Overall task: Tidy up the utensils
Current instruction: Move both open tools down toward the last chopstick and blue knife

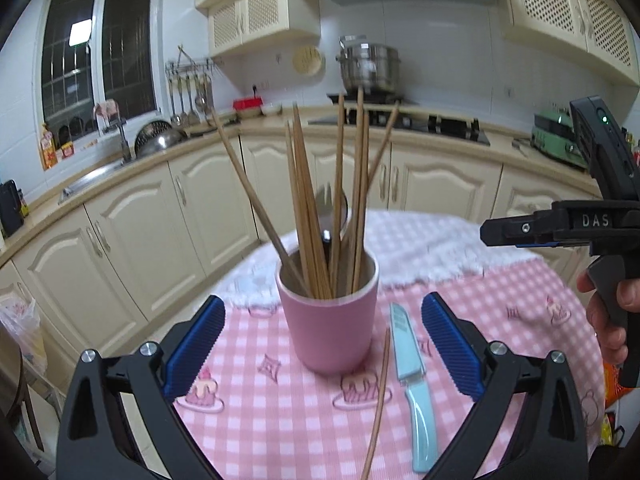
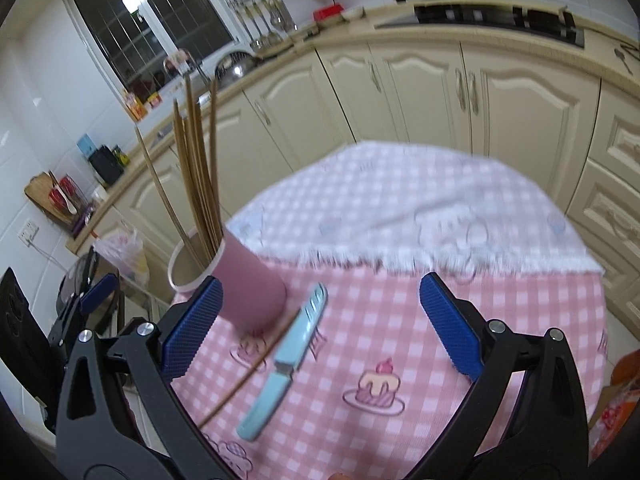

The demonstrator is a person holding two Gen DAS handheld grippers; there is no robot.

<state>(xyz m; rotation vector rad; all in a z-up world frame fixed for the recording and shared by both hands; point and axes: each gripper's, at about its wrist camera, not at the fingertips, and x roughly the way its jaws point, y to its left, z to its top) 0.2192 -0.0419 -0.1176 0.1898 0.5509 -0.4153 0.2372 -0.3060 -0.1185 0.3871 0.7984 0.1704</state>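
Left gripper (image 1: 323, 342) sits low and level at the near edge of the tabletop (image 1: 500, 320), jaws spread wide, nothing between them but the pink cup (image 1: 330, 328) standing just ahead. Right gripper (image 2: 320, 320) is up higher, tipped down over the checked cloth (image 2: 400, 240), jaws also spread and empty; in the left view it shows at the right edge with a hand (image 1: 612, 320) wrapped on its handle. The cup stands upright, packed with chopsticks (image 1: 320, 216) fanning upward, a spoon (image 1: 330, 216) tucked among them. Beside the cup, flat on the cloth, lies one loose chopstick (image 1: 378, 404), long axis running from the cup's base back toward the near edge. Just right of it lies the blue knife (image 1: 410, 376), roughly parallel, blade tip toward the cup side, handle toward the near edge.
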